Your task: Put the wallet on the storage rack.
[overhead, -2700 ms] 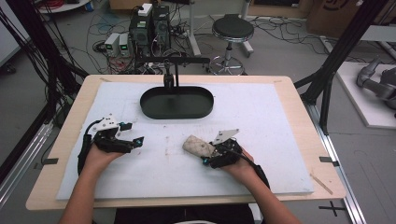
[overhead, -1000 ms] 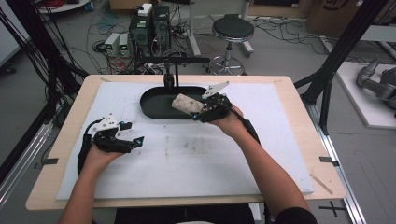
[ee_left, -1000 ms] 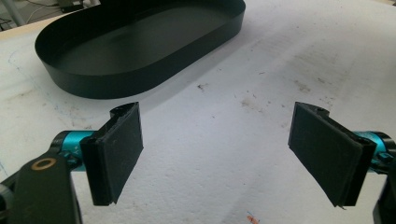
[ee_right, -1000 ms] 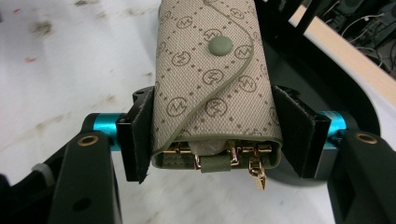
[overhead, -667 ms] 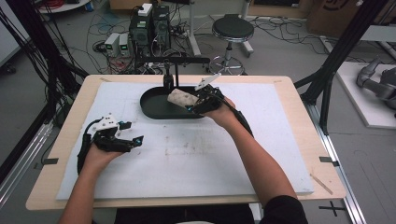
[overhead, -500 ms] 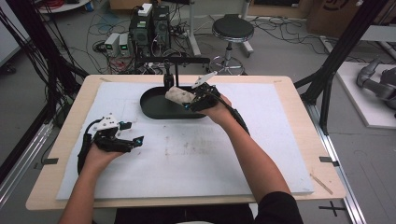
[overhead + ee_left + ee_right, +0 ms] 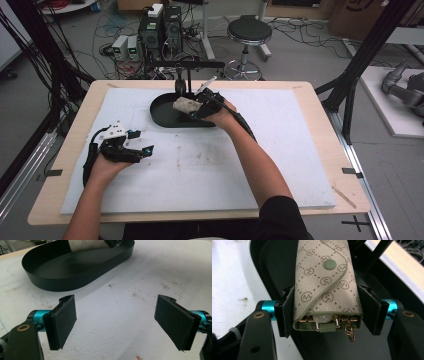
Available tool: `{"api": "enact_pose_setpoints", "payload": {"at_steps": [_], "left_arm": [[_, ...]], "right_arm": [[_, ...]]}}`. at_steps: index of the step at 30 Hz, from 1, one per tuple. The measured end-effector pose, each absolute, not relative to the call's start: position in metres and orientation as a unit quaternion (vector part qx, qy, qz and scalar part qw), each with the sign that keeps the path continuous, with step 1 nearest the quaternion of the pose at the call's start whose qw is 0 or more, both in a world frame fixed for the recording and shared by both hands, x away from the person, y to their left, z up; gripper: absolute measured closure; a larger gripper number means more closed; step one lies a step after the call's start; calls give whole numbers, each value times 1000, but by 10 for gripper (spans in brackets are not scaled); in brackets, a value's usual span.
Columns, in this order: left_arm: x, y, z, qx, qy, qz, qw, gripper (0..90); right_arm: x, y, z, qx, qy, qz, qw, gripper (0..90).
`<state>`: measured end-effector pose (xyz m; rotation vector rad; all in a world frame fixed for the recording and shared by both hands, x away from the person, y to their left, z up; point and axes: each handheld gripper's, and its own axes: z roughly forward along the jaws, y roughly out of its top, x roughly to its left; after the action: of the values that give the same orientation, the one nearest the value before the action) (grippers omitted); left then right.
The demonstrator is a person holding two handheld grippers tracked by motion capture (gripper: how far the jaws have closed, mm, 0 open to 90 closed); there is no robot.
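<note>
A small beige patterned pouch [image 7: 325, 285] with a green snap flap and gold hardware sits clamped between the jaws of my right gripper [image 7: 325, 312]. In the high view that right gripper [image 7: 196, 108] holds the pouch [image 7: 185, 104] over the black oval tray [image 7: 165, 117] at the far middle of the table. My left gripper [image 7: 145, 150] rests on the white mat at the left, jaws wide apart with nothing between them. The left gripper view shows its pads [image 7: 63, 320] over bare mat, the tray [image 7: 75, 277] ahead, and the pouch [image 7: 86, 244] above it.
A black stand with a crossbar [image 7: 184, 70] rises just behind the tray. White foam mat [image 7: 210, 165] covers most of the wooden table [image 7: 320, 105]. Beyond the far edge are a stool [image 7: 249, 32], computers and cables on the floor.
My right gripper has carried the pouch from the near middle of the mat up and leftward to over the black tray. The left gripper has stayed still.
</note>
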<state>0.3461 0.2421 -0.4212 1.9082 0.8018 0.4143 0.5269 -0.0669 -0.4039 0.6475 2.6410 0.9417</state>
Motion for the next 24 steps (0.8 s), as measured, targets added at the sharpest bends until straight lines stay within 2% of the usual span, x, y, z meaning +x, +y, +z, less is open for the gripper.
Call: {"api": "enact_pose_setpoints", "payload": {"at_steps": [16, 24], "left_arm": [[347, 241, -422, 789, 332, 171, 488, 178], [347, 241, -422, 790, 331, 169, 487, 178]], "right_arm": [[541, -63, -422, 247, 918, 290, 108, 354], [543, -68, -424, 265, 918, 279, 97, 315]]}}
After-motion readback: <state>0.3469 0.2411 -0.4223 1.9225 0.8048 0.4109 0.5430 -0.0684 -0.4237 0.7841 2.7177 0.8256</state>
